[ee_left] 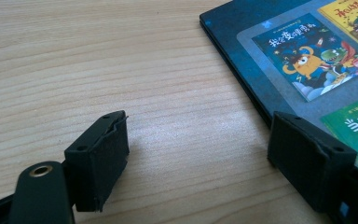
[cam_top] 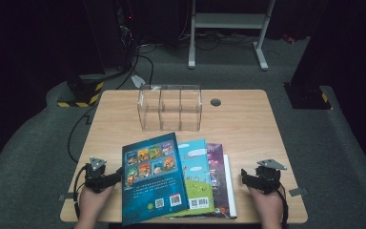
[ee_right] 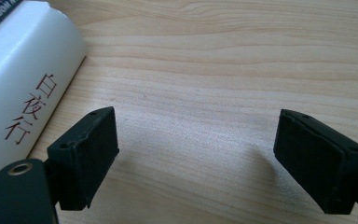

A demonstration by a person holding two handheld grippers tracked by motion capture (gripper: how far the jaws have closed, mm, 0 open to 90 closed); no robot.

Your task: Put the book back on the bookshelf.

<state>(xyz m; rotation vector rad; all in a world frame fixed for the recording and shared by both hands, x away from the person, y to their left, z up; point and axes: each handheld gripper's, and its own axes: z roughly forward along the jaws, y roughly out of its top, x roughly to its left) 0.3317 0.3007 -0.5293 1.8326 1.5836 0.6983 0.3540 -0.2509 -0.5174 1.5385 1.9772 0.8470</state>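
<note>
A fanned stack of books lies at the table's near middle. On top is a dark blue book [cam_top: 152, 179] with small cover pictures, then a green one [cam_top: 198, 176], a purple one [cam_top: 218, 176] and a white one [cam_top: 229, 183]. My left gripper [cam_top: 114, 176] rests on the table just left of the stack. It is open over bare wood [ee_left: 199, 133], with its right jaw at the blue book's [ee_left: 279, 60] left edge. My right gripper [cam_top: 244, 176] rests just right of the stack. It is open [ee_right: 196, 128] and holds nothing, with the white book's spine [ee_right: 23, 84] beside its left jaw.
A clear three-compartment box [cam_top: 170, 107] stands at the back middle of the wooden table [cam_top: 248, 129]. A round cable hole [cam_top: 215, 102] lies to its right. Bare wood shows on both sides of the stack. A dark floor with cables and a white frame [cam_top: 228, 24] lies beyond.
</note>
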